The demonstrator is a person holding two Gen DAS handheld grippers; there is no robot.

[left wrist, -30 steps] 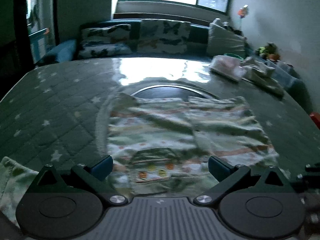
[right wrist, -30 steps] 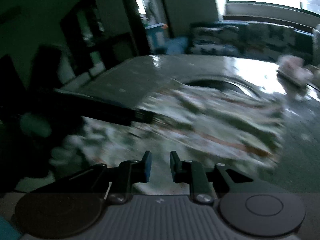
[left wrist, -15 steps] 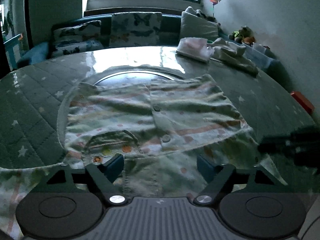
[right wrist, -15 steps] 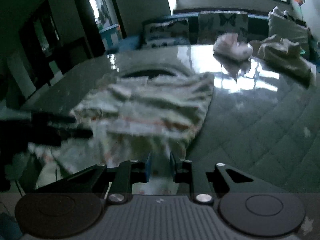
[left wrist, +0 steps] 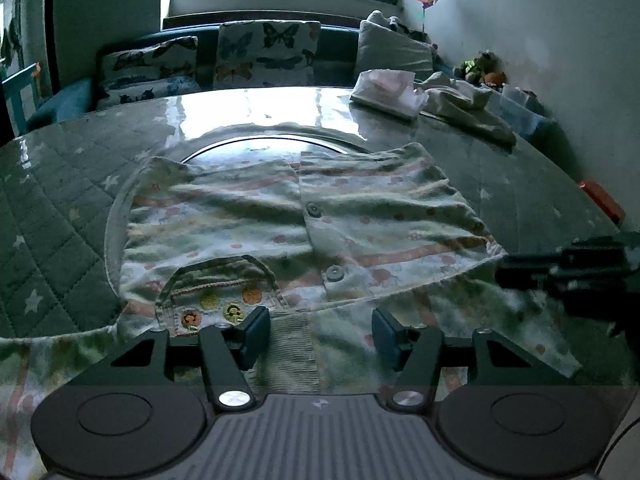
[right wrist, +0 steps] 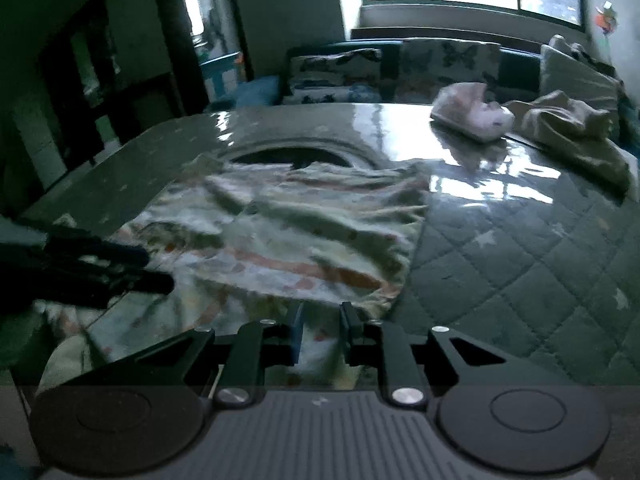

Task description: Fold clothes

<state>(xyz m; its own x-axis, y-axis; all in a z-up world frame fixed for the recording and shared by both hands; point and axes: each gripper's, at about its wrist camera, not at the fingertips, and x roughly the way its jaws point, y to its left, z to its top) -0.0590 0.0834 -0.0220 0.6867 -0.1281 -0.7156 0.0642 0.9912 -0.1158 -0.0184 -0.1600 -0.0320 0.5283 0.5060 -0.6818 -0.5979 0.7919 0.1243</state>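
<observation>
A small pale baby shirt [left wrist: 296, 224] with orange stripes, buttons and a front pocket lies spread on the table; it also shows in the right wrist view [right wrist: 304, 232]. My left gripper [left wrist: 318, 338] is open, low over the shirt's near edge, with cloth between the fingers but not pinched. My right gripper [right wrist: 320, 334] stands slightly open over the shirt's near right corner, cloth showing between its fingers. Each gripper shows as a dark shape in the other's view, the right one [left wrist: 568, 272] at the shirt's right edge, the left one [right wrist: 92, 268] at its left.
The table [left wrist: 60, 200] has a quilted grey-green star cover and a round glossy inset [left wrist: 264, 142]. A pink folded garment [left wrist: 384, 90] and a beige crumpled garment [left wrist: 468, 108] lie at the far right. A sofa with butterfly cushions [left wrist: 264, 52] stands behind.
The left gripper's jaws have narrowed and it has come closer over the shirt's near edge. The right gripper swung right to the shirt's corner and its jaws opened a little.
</observation>
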